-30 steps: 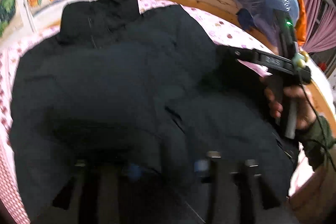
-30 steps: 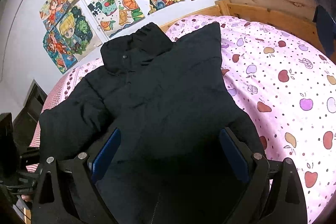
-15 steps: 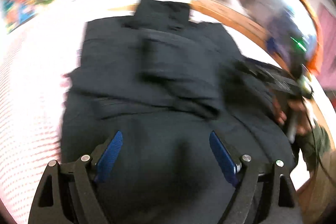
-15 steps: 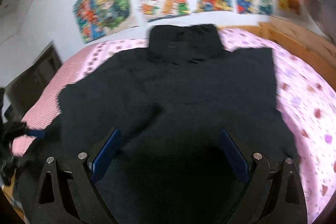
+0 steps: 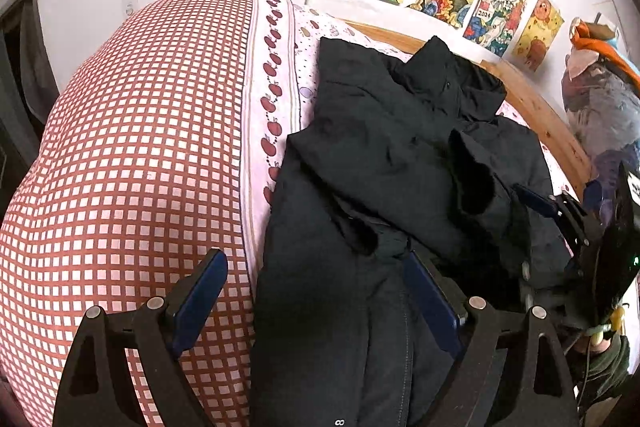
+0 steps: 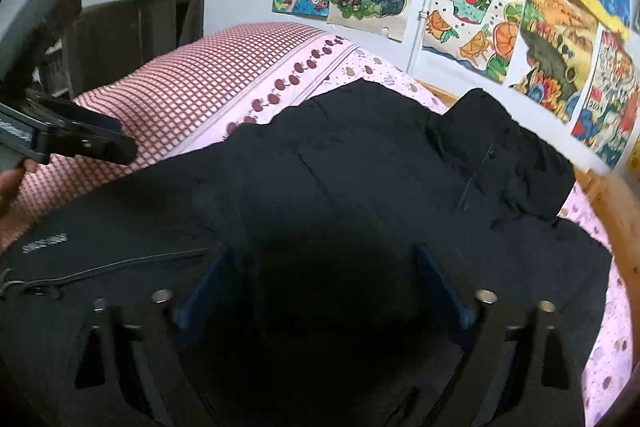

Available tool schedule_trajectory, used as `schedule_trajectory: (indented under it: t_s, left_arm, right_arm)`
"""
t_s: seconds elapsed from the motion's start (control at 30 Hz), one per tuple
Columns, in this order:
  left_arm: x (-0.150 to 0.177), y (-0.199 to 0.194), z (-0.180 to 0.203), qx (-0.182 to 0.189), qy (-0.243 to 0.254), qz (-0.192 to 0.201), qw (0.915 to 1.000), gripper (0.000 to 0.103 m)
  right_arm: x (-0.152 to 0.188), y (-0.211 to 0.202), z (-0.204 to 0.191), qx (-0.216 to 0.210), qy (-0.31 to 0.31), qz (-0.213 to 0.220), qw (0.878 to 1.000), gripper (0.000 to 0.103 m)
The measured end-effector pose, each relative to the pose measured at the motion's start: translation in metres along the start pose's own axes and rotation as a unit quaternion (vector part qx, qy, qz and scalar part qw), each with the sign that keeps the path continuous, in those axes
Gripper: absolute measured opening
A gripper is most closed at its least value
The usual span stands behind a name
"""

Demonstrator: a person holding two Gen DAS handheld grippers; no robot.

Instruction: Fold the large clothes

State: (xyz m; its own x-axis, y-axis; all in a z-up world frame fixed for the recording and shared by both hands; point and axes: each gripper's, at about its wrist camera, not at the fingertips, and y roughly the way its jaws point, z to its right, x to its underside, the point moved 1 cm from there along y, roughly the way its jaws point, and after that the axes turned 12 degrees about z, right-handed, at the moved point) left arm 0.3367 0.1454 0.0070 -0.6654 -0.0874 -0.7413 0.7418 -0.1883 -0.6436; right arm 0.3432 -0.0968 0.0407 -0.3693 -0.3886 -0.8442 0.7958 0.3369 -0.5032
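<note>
A large black padded jacket (image 5: 392, 187) lies on the bed, collar toward the wall, with both sleeves folded across its front. My left gripper (image 5: 316, 291) is open and empty over the jacket's left hem edge, its left finger above the checked bedding. My right gripper (image 6: 324, 287) is open and empty, low over the jacket (image 6: 360, 187) near its lower middle. The right gripper also shows at the right edge of the left wrist view (image 5: 560, 211), and the left gripper at the left edge of the right wrist view (image 6: 80, 139).
The bed has a red-and-white checked cover (image 5: 132, 163) on the left and a pink fruit-print sheet (image 6: 608, 359) on the right. A wooden bed frame (image 5: 544, 115) runs along the far side. Drawings (image 6: 472, 7) cover the wall. A bagged bundle (image 5: 600, 107) sits at far right.
Both grippers have swung left across the jacket. The left one moved from over the jacket's middle to its left edge. Both stayed open.
</note>
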Motion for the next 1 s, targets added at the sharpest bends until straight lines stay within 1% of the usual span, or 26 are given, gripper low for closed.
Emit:
schedule_trajectory:
  t_s: [0.03,0.07,0.1,0.17,0.27,0.33,0.37,0.4,0.43,0.5,0.53,0.57,0.6,0.63,0.7,0.77,0.8,0.87,0.93,0.97,1.0]
  left_arm:
    - [-0.001,0.001,0.002,0.000,0.002,-0.001,1.0000,0.089]
    - [-0.002,0.003,0.006,0.000,0.006,-0.002,1.0000,0.089]
    - [-0.002,0.004,0.010,-0.001,0.008,-0.002,1.0000,0.089]
    - [-0.006,0.007,0.018,-0.003,0.014,0.004,0.9999,0.089]
    - [-0.013,0.010,0.033,-0.005,0.020,0.019,0.9996,0.089]
    - [-0.018,0.014,0.047,-0.003,0.028,0.033,0.9990,0.089]
    - [-0.019,0.016,0.053,-0.004,0.033,0.039,0.9987,0.089]
    - [-0.020,0.019,0.059,-0.004,0.037,0.044,0.9983,0.089]
    - [-0.020,0.023,0.066,-0.003,0.041,0.048,0.9980,0.089]
    - [-0.019,0.030,0.074,0.001,0.045,0.049,0.9978,0.089]
    - [-0.018,0.036,0.081,0.003,0.047,0.046,0.9978,0.089]
    - [-0.016,0.039,0.084,0.005,0.048,0.042,0.9979,0.089]
    - [-0.014,0.044,0.088,0.008,0.048,0.038,0.9981,0.089]
    - [-0.013,0.047,0.091,0.008,0.048,0.035,0.9982,0.089]
    - [-0.010,0.049,0.095,0.008,0.046,0.033,0.9984,0.089]
    - [-0.012,0.054,0.100,0.010,0.046,0.035,0.9983,0.089]
    - [-0.013,0.055,0.103,0.011,0.048,0.039,0.9980,0.089]
    - [-0.017,0.058,0.112,0.014,0.059,0.051,0.9969,0.089]
    - [-0.021,0.064,0.126,0.020,0.082,0.059,0.9947,0.089]
    - [-0.023,0.069,0.133,0.021,0.094,0.059,0.9937,0.089]
    - [-0.024,0.073,0.138,0.022,0.103,0.057,0.9928,0.089]
  right_arm:
    - [0.000,-0.005,0.004,-0.006,0.015,0.002,1.000,0.049]
    - [0.000,-0.009,0.008,-0.007,0.030,0.003,1.000,0.039]
    - [0.000,-0.014,0.014,-0.004,0.040,0.007,0.999,0.035]
    - [0.001,-0.023,0.028,0.006,0.057,0.028,0.998,0.025]
    - [0.006,-0.062,0.063,0.043,0.103,0.083,0.990,0.021]
    - [0.012,-0.086,0.085,0.074,0.125,0.114,0.983,0.020]
    - [0.019,-0.105,0.099,0.099,0.140,0.133,0.976,0.020]
    - [0.025,-0.114,0.110,0.112,0.151,0.140,0.972,0.020]
    - [0.031,-0.117,0.120,0.116,0.160,0.139,0.970,0.020]
    - [0.052,-0.128,0.138,0.124,0.189,0.122,0.966,0.022]
    - [0.059,-0.128,0.143,0.125,0.200,0.115,0.965,0.026]
    - [0.074,-0.133,0.151,0.133,0.218,0.102,0.961,0.033]
    - [0.085,-0.135,0.157,0.147,0.228,0.093,0.958,0.037]
    - [0.090,-0.134,0.163,0.156,0.234,0.088,0.956,0.045]
    - [0.107,-0.145,0.177,0.187,0.248,0.079,0.947,0.046]
    - [0.111,-0.149,0.188,0.209,0.256,0.079,0.941,0.048]
    - [0.112,-0.152,0.194,0.213,0.258,0.083,0.939,0.049]
    - [0.104,-0.147,0.199,0.202,0.242,0.080,0.946,0.050]
    - [0.095,-0.140,0.190,0.181,0.213,0.066,0.958,0.050]
    - [0.092,-0.123,0.184,0.155,0.188,0.036,0.969,0.050]
    - [0.090,-0.110,0.180,0.135,0.174,0.014,0.975,0.050]
